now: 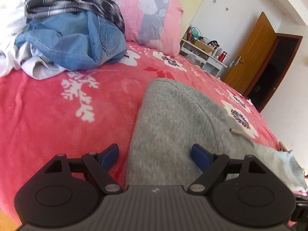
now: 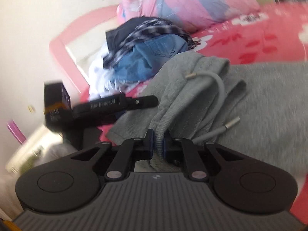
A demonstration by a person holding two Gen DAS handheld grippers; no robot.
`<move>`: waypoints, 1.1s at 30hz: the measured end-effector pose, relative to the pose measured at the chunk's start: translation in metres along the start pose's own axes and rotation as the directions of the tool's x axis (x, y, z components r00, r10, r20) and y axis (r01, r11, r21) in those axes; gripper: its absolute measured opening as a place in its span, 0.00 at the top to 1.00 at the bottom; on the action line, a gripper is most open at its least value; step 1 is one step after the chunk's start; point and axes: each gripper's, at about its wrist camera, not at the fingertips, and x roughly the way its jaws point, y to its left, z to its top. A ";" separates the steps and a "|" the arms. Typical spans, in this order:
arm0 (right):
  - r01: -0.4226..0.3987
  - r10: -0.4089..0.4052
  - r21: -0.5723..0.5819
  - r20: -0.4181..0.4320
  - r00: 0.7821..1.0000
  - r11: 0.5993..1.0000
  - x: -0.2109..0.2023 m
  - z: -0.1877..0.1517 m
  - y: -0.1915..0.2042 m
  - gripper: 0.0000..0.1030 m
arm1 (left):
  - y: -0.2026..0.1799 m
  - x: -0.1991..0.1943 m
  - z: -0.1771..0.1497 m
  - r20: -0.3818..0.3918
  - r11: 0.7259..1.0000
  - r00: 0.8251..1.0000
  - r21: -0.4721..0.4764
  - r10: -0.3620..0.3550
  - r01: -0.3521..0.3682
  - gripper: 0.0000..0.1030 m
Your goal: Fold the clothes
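A grey hooded sweatshirt lies on the red floral blanket. My left gripper is open just above the grey fabric, its blue pads wide apart with nothing between them. In the right wrist view the same grey sweatshirt spreads to the right, and my right gripper is shut on its ribbed neck edge beside the grey drawstring. The left gripper's black body shows at the left of that view. The right wrist view is blurred.
A pile of clothes with blue jeans and a dark plaid garment sits at the head of the bed beside a pink pillow. A cluttered white shelf and an open brown door stand beyond the bed.
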 end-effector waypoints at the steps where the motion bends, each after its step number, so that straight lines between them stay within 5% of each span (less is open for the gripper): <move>1: 0.002 -0.002 -0.009 -0.003 1.000 1.000 -0.002 0.002 0.001 0.92 | -0.004 -0.006 0.003 0.020 1.000 1.000 0.017 0.012 -0.012 0.20; 5: 0.014 -0.017 -0.090 -0.024 1.000 0.996 -0.005 0.004 0.015 0.83 | -0.035 -0.034 0.026 0.116 0.993 0.992 0.113 -0.042 0.029 0.18; 7: -0.013 0.011 -0.106 -0.014 1.000 0.994 -0.015 0.007 0.020 0.71 | -0.059 -0.036 0.034 0.076 0.978 0.990 0.183 -0.118 0.102 0.16; 11: -0.104 0.106 -0.032 0.077 0.991 0.994 -0.052 0.016 -0.002 0.69 | -0.109 -0.020 0.039 -0.087 0.924 0.974 0.306 -0.211 0.228 0.11; 15: -0.066 0.043 0.133 0.171 0.984 0.989 -0.076 0.028 -0.053 0.69 | -0.145 0.008 0.027 -0.172 0.888 0.977 0.419 -0.127 0.189 0.11; 18: 0.037 -0.062 0.186 0.133 0.989 0.982 -0.065 0.044 -0.084 0.69 | -0.161 0.028 0.014 -0.209 0.861 0.978 0.492 -0.028 0.129 0.13; 21: 0.118 -0.126 0.131 0.058 0.990 0.984 -0.038 0.058 -0.099 0.70 | -0.168 0.040 0.003 -0.191 0.802 0.977 0.596 0.094 0.039 0.23; 23: 0.172 -0.173 0.048 0.010 0.985 0.984 -0.019 0.065 -0.102 0.71 | -0.168 0.040 -0.001 -0.176 0.781 0.978 0.624 0.112 0.023 0.26; 27: 0.179 -0.182 -0.062 -0.046 0.982 0.982 0.001 0.072 -0.098 0.72 | -0.162 0.034 0.002 -0.178 0.804 0.980 0.593 0.088 0.035 0.33; 33: 0.157 -0.164 -0.114 -0.053 0.985 0.981 0.018 0.084 -0.090 0.72 | -0.138 0.026 0.012 -0.204 0.886 0.979 0.455 0.004 0.091 0.33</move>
